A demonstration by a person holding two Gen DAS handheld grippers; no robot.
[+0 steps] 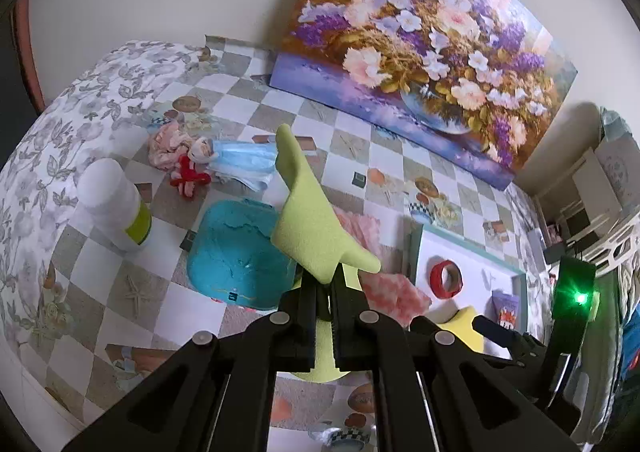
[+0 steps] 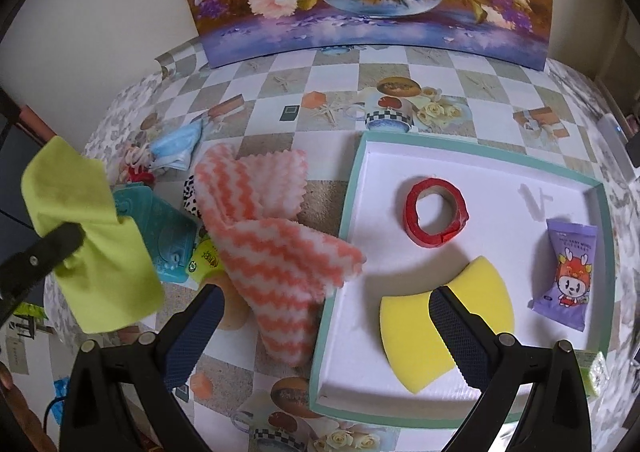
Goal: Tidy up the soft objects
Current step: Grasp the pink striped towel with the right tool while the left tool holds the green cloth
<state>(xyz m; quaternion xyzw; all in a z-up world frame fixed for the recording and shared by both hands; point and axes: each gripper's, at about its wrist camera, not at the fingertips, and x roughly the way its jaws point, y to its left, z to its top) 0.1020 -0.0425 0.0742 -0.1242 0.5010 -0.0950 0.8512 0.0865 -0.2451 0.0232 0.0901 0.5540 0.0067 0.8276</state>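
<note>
My left claw (image 1: pixel 328 284) was pinched on the green cloth (image 1: pixel 308 220), which hung limp above the bench (image 1: pixel 248 100): light, floppy, best gripped at a bunched fold. My right claw (image 2: pixel 324 312) stood spread and empty; the striped cloth (image 2: pixel 272 244) lay between its fingers, its edge draped over the tray rim (image 2: pixel 352 172).

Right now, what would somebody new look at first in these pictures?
Probably the lime green cloth, pinched in the shut left gripper and lifted above the checkered table. Next comes the big flower painting leaning on the wall behind. Then the pink zigzag cloth, draped over the edge of the white tray, near the open right gripper.
</note>
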